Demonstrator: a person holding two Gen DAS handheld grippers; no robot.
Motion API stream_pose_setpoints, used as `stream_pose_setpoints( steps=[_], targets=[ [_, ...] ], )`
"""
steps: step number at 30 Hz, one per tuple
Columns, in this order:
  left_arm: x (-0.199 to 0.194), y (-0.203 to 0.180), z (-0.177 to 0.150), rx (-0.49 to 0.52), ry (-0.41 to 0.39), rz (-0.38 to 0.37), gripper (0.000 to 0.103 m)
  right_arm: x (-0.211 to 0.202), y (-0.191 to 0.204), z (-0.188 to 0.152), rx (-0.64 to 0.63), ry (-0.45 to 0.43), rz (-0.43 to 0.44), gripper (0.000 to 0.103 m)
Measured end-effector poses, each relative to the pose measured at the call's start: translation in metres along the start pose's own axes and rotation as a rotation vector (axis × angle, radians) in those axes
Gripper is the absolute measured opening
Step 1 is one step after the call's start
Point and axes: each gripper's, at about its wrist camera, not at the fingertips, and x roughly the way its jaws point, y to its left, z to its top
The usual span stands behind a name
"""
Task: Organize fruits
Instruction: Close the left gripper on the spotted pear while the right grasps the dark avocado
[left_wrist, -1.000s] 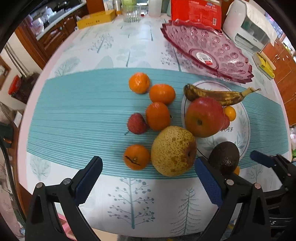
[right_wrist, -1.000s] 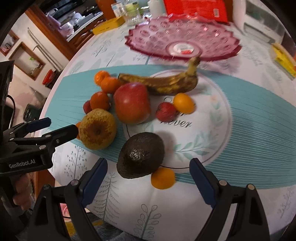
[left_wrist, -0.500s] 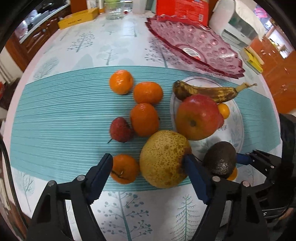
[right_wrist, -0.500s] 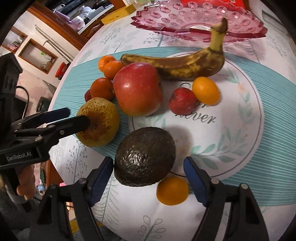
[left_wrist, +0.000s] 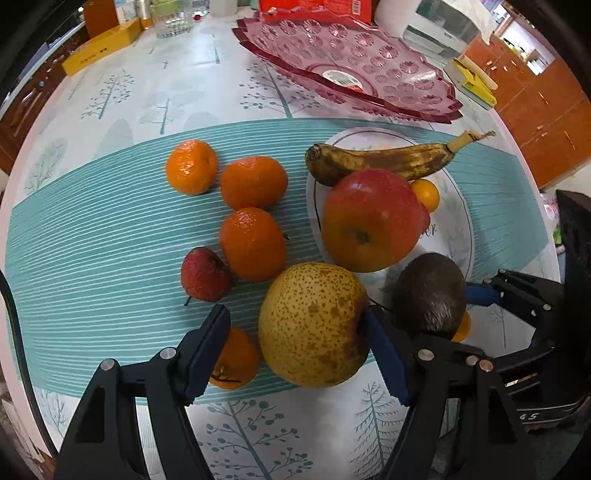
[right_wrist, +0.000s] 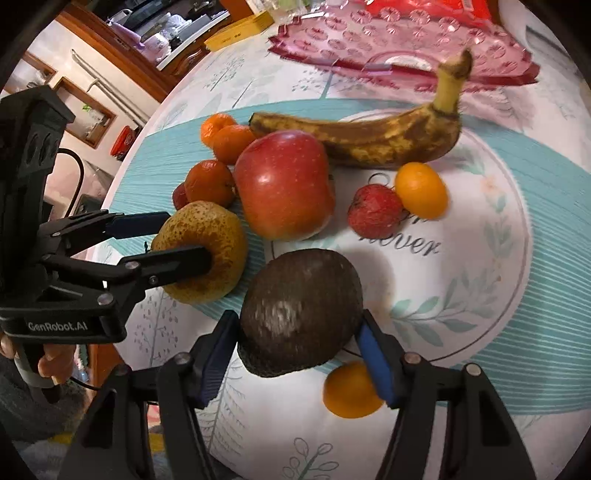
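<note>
**Both grippers closed in on fruit, no lift yet**

Advanced both tools over the last second: from hanging back wide open, to straddling one fruit each. Left gripper (left_wrist: 295, 350) brought down round the speckled pear (left_wrist: 312, 325); jaws narrowed, right pad pressed at the pear's side, left pad still a gap off and partly over the small orange (left_wrist: 232, 360) beside it. So not fully clamped, only bracketed. Right gripper (right_wrist: 295, 356) closed in on the avocado (right_wrist: 301, 312); both pads at or just touching its flanks, firm grip not confirmed. Little orange fruit (right_wrist: 351, 389) just beside the right pad, risk of a nudge.

Pear and avocado both still resting on the desk (left_wrist: 155, 92), near its front edge; avocado half on the printed round mat (right_wrist: 480, 280). Apple (right_wrist: 284, 184), banana (right_wrist: 365, 138), lychee (right_wrist: 375, 210) left untouched on the mat, three mandarins off to the left. Pink glass dish (left_wrist: 351, 66) at the back, holding no fruit, probably the target.

Reads as grasp phase, task barely begun. Next: finish squeezing, then lift.
</note>
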Motion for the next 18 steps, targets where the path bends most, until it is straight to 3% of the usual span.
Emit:
stream_pose_setpoints(
  steps=[4,11,18],
  targets=[
    [0.006,-0.006,0.003,0.028,0.028,-0.033,0.065,-0.013,0.000,-0.001,0.001,-0.048,-0.037,0.060],
    [0.013,-0.023,0.007,0.104,0.041,0.013,0.066,-0.013,0.000,-0.003,0.007,-0.061,-0.062,0.060],
    [0.028,-0.029,0.007,0.117,0.073,0.040,0.068,-0.020,-0.008,-0.004,0.022,-0.061,-0.050,0.061]
  ],
)
